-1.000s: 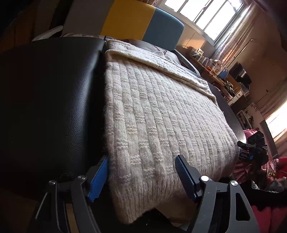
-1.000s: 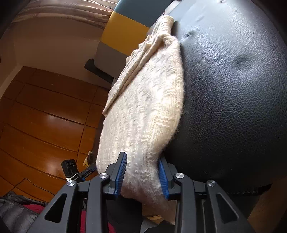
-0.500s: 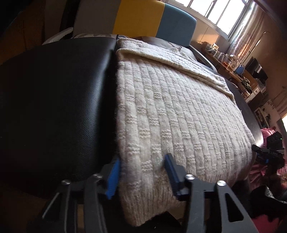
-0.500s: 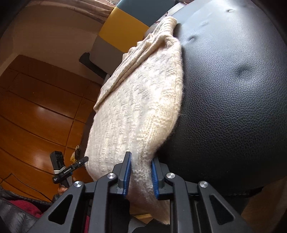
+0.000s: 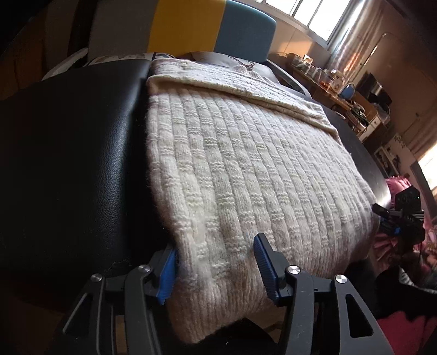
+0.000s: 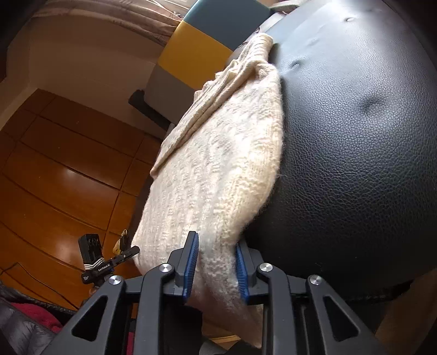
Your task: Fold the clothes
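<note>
A cream ribbed knit sweater [image 5: 245,163] lies flat on a black leather cushion [image 5: 68,150], with a folded part across its far end. Its near hem hangs over the cushion's front edge. My left gripper [image 5: 215,262] is shut on the hem's left corner, and the knit puckers between the blue pads. In the right wrist view the sweater [image 6: 218,177] runs along the left side of the cushion [image 6: 355,136]. My right gripper [image 6: 215,262] is shut on the hem's right corner. Each gripper shows small in the other's view: right [image 5: 401,215], left [image 6: 92,262].
A yellow, blue and grey chair back [image 5: 204,24] stands behind the cushion. A cluttered desk [image 5: 327,79] sits under the window at the right. Pink and red cloth [image 5: 396,327] lies low at the right. Wooden floor [image 6: 54,163] spreads out beside the cushion.
Both grippers have narrowed onto the sweater's near hem, the left from wide open, and have moved slightly closer to it. The sweater lies where it was.
</note>
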A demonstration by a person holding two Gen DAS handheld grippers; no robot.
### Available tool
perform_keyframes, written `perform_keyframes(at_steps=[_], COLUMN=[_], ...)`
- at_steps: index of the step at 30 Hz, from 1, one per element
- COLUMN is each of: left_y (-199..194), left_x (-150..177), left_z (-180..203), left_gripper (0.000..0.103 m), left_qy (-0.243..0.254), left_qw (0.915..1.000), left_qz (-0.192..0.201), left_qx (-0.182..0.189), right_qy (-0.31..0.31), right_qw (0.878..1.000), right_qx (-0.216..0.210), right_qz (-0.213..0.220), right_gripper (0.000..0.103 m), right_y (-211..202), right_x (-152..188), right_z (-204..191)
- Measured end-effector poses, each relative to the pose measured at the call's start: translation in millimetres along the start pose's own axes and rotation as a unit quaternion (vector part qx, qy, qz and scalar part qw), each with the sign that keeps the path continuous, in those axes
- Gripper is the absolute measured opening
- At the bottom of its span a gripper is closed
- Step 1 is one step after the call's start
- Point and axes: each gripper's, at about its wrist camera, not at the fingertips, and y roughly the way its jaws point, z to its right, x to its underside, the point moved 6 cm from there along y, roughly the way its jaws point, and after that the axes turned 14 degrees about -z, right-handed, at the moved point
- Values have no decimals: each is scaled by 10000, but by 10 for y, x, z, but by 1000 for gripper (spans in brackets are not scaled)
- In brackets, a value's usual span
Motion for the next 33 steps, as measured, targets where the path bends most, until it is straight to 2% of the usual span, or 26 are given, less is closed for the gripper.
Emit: perform_keyframes(at_steps=[2,3,5,6,8,11,14,19,21,22,25,27,31,33], left_y=[5,-1,-7,-5,-4,3,15,35,38,39,39,38,32,31], left_x=[11,8,1,-3,-5,-11,-22,-40,-40,-40,-30,-20,-9,-16], left_z=[0,-21,-62,-86,-130,-151,-173,-217,-199,-195,-200,-211,-190,-156], left_gripper=[57,54,40,22,16,15,15,17,17,18,18,18,16,15], left_qy=[-31,-159,-273,-305,-416,-514,-662,-898,-886,-879,-934,-998,-924,-796], left_qw=[10000,9998,9996,9995,9990,9984,9972,9943,9945,9947,9940,9931,9945,9962], left_qz=[23,57,95,99,92,81,14,-118,-147,-151,-101,-42,59,59], left_qx=[0,67,55,36,151,234,345,567,532,519,555,611,489,338], right_qy=[127,160,41,-77,-288,-527,-489,-371,-178,-141,-487,-676,-454,-375], right_qw=[9997,9996,9998,9999,9995,9969,9949,9967,9986,9989,9976,9953,9963,9948], right_qx=[-186,-222,-180,-87,144,536,777,650,480,437,481,673,694,866], right_qz=[34,48,76,77,38,-220,-411,-300,-111,-22,129,136,-205,-390], right_gripper=[36,37,37,37,37,37,29,32,41,41,42,42,42,24], right_y=[9,12,21,33,62,118,125,-4,-96,-121,-112,-100,-99,-85], right_x=[4,7,24,36,51,34,-9,29,26,47,85,116,90,70], right_z=[-3,1,-19,-45,-103,-188,-186,-68,-46,-40,-88,-131,-112,-105])
